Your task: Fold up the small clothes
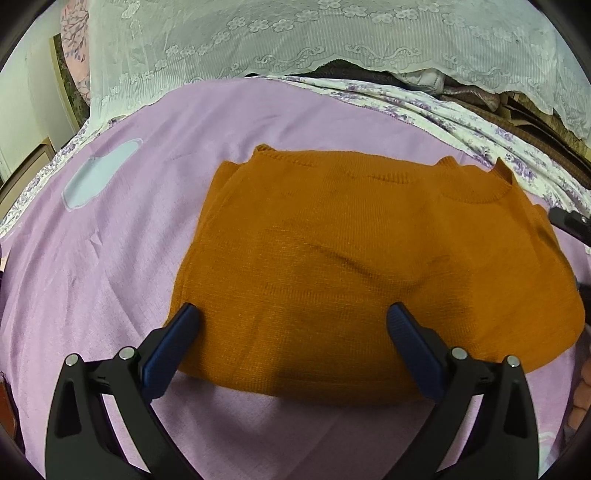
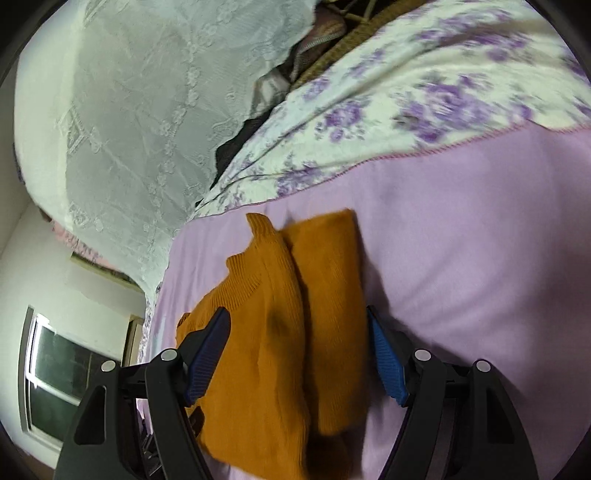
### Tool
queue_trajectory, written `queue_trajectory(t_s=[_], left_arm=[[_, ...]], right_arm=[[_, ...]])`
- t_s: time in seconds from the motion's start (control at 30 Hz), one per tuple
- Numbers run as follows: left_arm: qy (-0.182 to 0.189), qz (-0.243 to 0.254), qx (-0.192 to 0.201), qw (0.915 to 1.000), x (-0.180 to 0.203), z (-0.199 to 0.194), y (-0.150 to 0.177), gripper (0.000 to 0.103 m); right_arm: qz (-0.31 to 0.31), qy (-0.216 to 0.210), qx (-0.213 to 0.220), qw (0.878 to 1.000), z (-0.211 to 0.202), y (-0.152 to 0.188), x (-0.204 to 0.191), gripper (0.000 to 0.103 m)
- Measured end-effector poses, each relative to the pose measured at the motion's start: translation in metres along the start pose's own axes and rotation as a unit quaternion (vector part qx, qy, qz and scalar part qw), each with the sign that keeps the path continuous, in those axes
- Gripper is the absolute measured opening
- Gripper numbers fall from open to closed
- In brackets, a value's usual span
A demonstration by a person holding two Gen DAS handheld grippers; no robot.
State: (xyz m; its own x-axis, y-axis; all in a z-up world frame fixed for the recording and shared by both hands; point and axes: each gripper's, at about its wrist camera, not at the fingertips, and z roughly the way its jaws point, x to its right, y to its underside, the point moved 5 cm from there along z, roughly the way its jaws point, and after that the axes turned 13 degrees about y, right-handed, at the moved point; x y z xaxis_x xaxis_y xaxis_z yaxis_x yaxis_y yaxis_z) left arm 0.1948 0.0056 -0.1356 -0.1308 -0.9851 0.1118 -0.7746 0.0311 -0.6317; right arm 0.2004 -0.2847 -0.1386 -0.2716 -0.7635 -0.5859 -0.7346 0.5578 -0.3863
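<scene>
An orange knitted sweater [image 1: 354,266] lies folded on a lilac sheet [image 1: 92,288], its round collar [image 1: 476,192] at the far right. My left gripper [image 1: 293,310] stands open over the sweater's near edge, with the fabric below its blue pads [image 1: 173,347] and nothing pinched. In the right wrist view the same sweater [image 2: 266,369] runs up between the fingers, with a folded sleeve [image 2: 328,280] on its right side. My right gripper [image 2: 295,314] is open wide around it, and neither pad presses the fabric. A black part of the right gripper [image 1: 570,221] shows beyond the collar.
A floral quilt [image 2: 406,103] borders the sheet at the back. White lace cloth [image 1: 332,33] hangs behind it over dark bundles. A pale blue patch [image 1: 98,173] sits on the sheet at the left. A window [image 2: 62,373] is low on the left wall.
</scene>
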Motion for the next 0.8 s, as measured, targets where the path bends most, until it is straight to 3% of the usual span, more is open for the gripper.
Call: queue_trajectory(t_s=[0.13,0.37,0.67,0.8], left_arm=[[0.002,-0.001,0.000,1.0000,0.000,0.002,-0.001,0.099],[0.017,-0.011,0.004,0.9998,-0.005,-0.003,-0.004,0.099],[0.062,-0.043,0.011,0.9971,0.002,0.001,-0.024,0.099],[0.017,-0.001,-0.005,0.9998,0.016,0.021,-0.020,0.099]], right_arm=[[-0.034,-0.002,-0.001,0.999,0.000,0.008,-0.007,0.074],[-0.034,-0.007,-0.013,0.999,-0.012,0.034,-0.007,0.055],[-0.022,-0.009,-0.009,1.000,-0.012,0.038,-0.004,0.051],[-0.027,-0.003,-0.006,1.000,-0.010,0.037,-0.005,0.051]])
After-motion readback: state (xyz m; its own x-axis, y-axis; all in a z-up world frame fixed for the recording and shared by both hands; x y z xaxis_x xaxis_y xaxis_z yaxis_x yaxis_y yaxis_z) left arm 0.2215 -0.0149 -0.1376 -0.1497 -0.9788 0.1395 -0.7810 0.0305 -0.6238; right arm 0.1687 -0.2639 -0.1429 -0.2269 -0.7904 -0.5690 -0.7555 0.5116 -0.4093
